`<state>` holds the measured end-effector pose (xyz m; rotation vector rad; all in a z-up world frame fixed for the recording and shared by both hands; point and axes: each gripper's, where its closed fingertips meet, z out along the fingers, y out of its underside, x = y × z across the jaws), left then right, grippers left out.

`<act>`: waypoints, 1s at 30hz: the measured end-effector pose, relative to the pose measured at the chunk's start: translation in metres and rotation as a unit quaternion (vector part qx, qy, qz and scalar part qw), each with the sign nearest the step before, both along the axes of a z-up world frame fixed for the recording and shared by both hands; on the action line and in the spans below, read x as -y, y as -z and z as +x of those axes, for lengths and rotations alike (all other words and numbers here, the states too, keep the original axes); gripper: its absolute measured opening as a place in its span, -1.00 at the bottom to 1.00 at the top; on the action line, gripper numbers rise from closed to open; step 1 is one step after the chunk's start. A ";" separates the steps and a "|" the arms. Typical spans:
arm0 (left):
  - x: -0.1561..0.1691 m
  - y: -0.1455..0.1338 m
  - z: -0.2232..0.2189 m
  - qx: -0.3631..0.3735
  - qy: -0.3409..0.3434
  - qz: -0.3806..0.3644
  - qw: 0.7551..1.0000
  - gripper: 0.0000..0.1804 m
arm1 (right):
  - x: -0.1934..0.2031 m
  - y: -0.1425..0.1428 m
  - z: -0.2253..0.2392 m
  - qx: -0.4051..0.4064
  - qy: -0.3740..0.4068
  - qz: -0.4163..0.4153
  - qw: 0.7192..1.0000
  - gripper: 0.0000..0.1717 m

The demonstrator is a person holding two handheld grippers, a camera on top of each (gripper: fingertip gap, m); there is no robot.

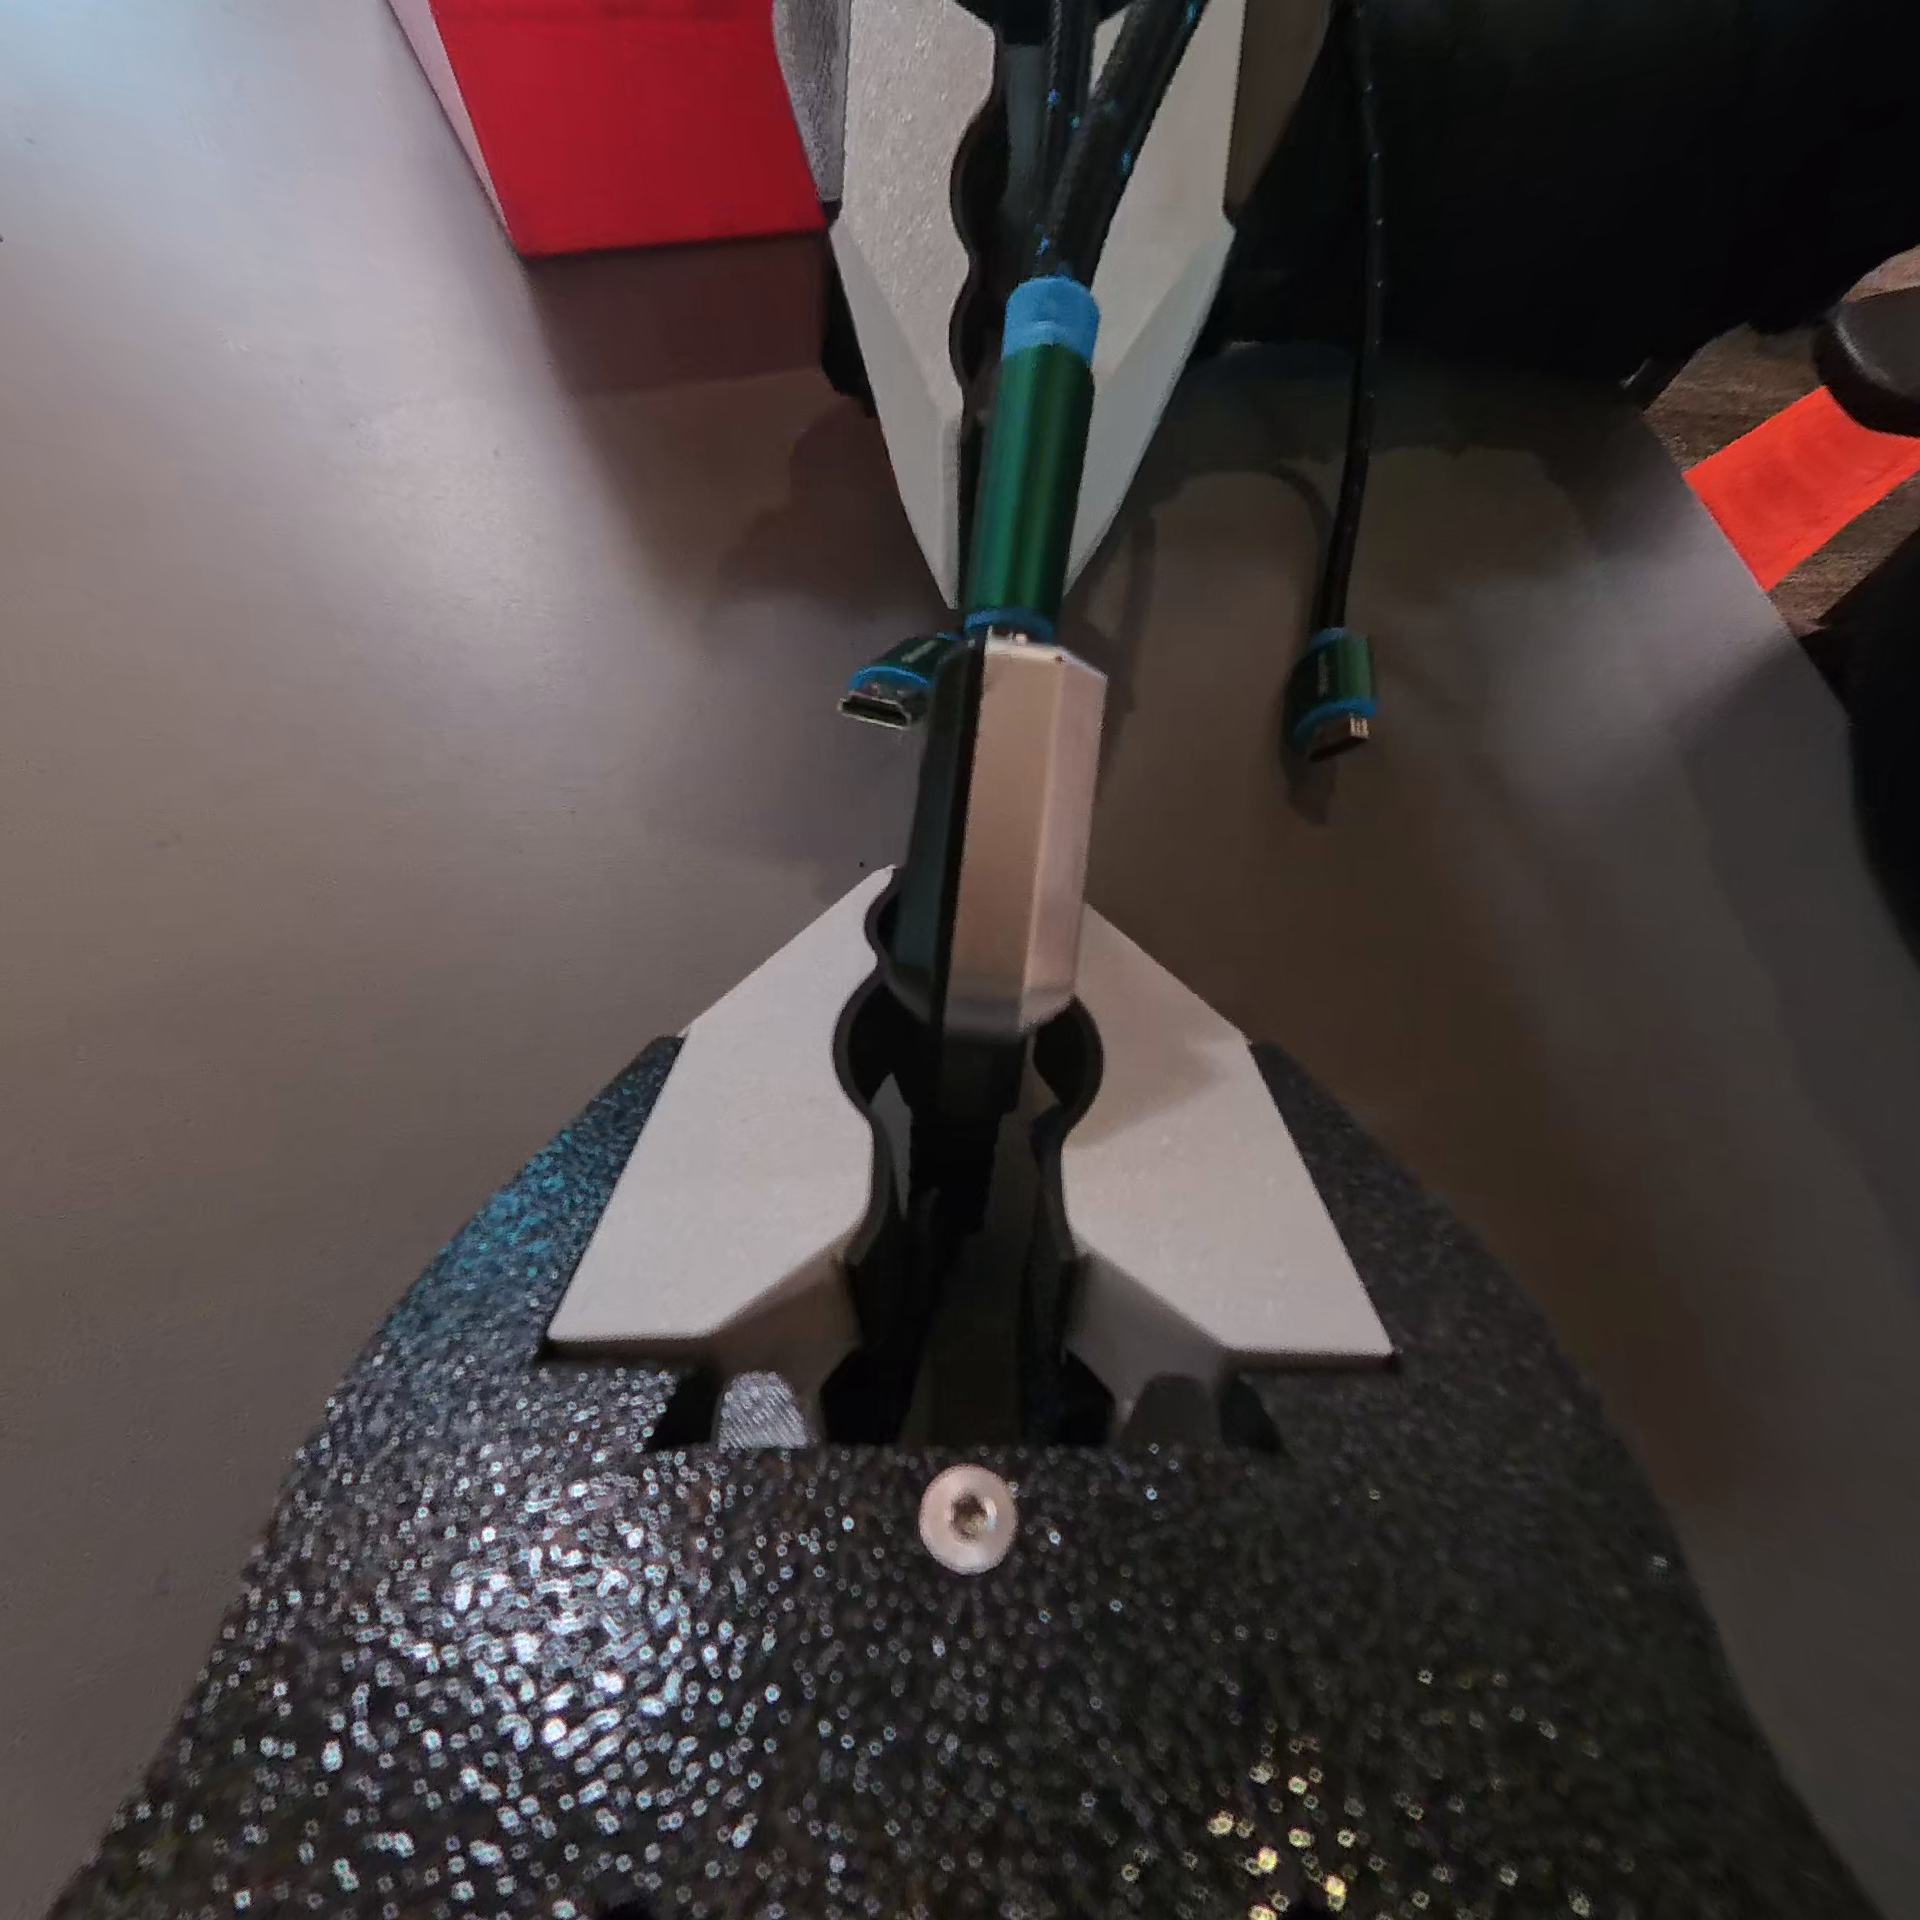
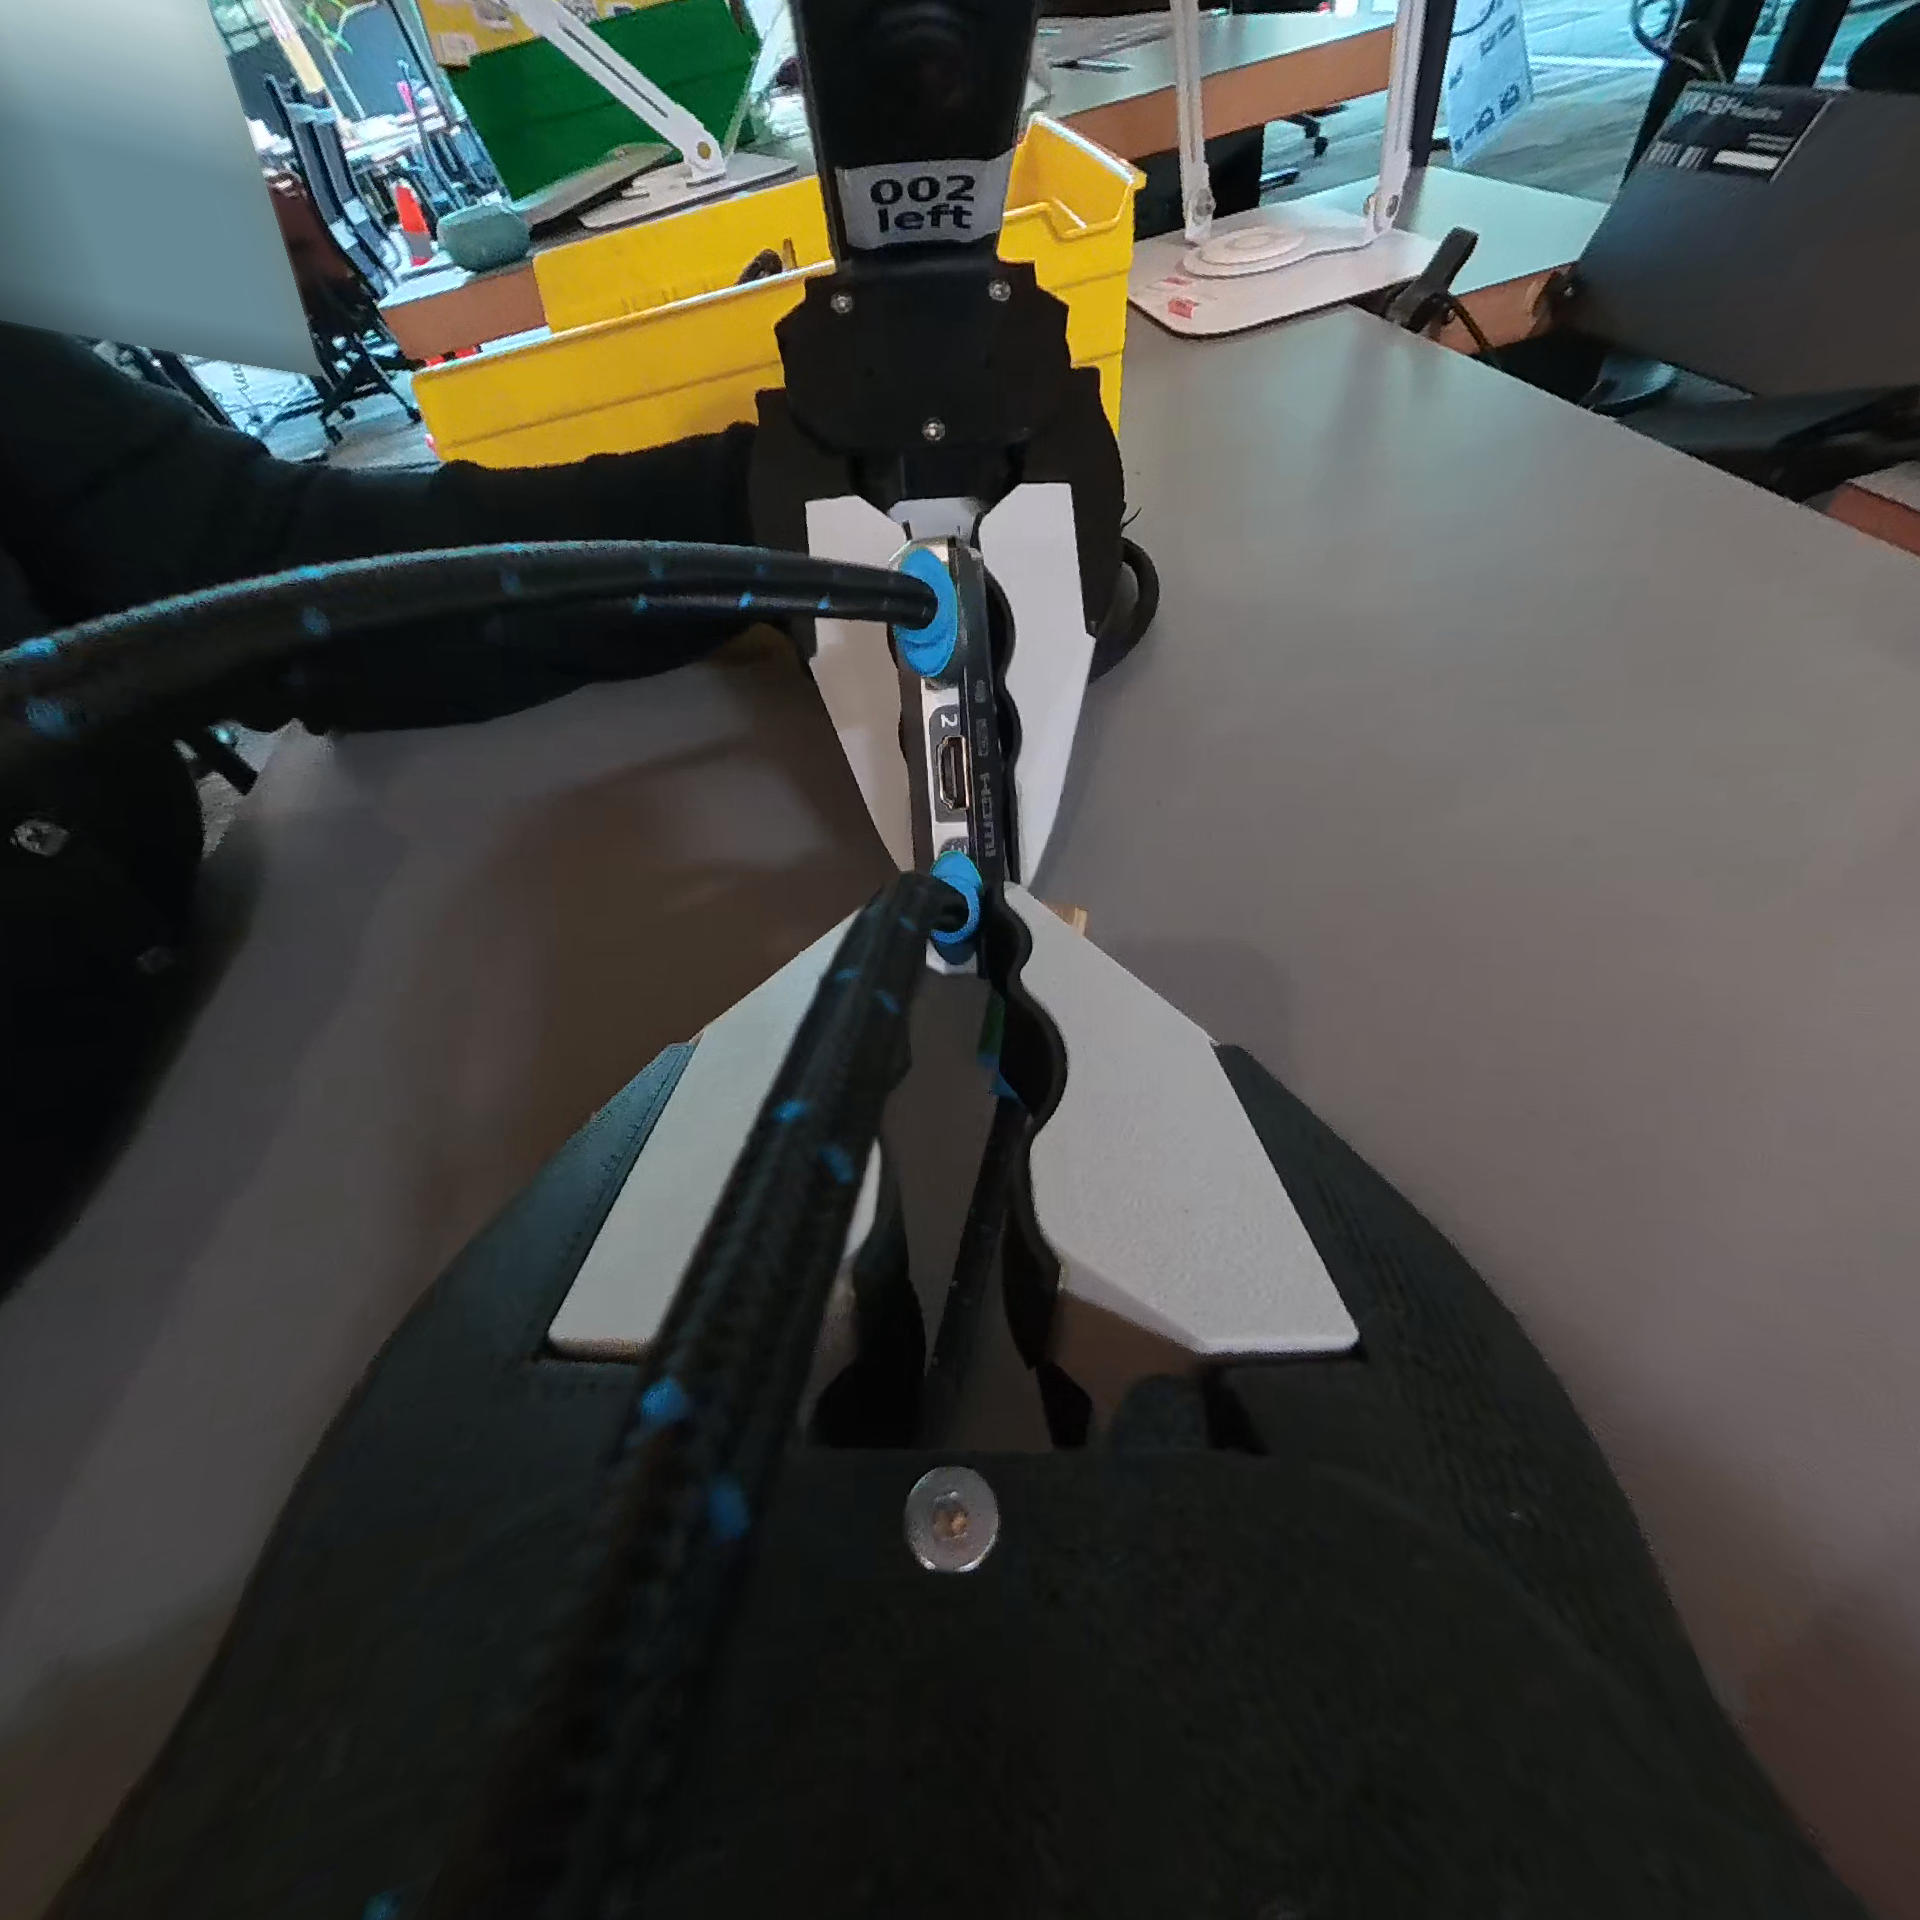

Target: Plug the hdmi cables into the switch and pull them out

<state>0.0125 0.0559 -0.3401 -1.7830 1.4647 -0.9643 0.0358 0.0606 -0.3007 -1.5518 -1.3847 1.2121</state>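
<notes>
My left gripper (image 1: 987, 914) is shut on the HDMI switch (image 1: 1029, 810), a slim silver and black box held edge-up above the grey table (image 1: 416, 727). At the switch's far end sits a green HDMI plug (image 1: 1023, 468) with blue collars. My right gripper (image 1: 1008, 592) is shut on that plug. In the right wrist view the switch (image 2: 940, 727) shows an empty middle port (image 2: 948, 777), with blue-collared plugs at the far (image 2: 920, 613) and near (image 2: 956, 904) ports. A braided cable (image 2: 748, 1195) drapes over my right gripper (image 2: 971, 945). The left gripper (image 2: 966, 862) faces it.
Two loose green HDMI plugs (image 1: 888, 681) (image 1: 1330, 696) lie on the table beyond the switch. A red box (image 1: 623, 114) stands at the far left. A yellow bin (image 2: 675, 312), a white lamp base (image 2: 1247, 249) and a person's dark sleeve (image 2: 312, 520) lie behind the left gripper. About 5 centimeters separates my left fingertips from my right.
</notes>
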 end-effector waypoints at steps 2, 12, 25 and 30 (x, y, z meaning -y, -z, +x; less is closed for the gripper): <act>-0.001 -0.003 0.000 0.010 -0.002 0.004 1.000 -0.79 | -0.001 -0.006 -0.002 -0.022 0.016 -0.009 1.000 -0.91; 0.008 -0.017 -0.002 0.055 0.022 0.009 0.998 -0.80 | 0.007 -0.024 -0.010 -0.088 0.001 -0.026 0.996 -0.89; 0.009 -0.058 0.011 0.201 0.004 -0.033 0.979 -0.73 | 0.007 -0.055 -0.024 -0.203 0.026 -0.055 0.977 -0.89; 0.009 -0.070 0.013 0.236 0.004 -0.016 0.972 -0.74 | 0.007 -0.063 -0.024 -0.245 0.042 -0.060 0.967 -0.89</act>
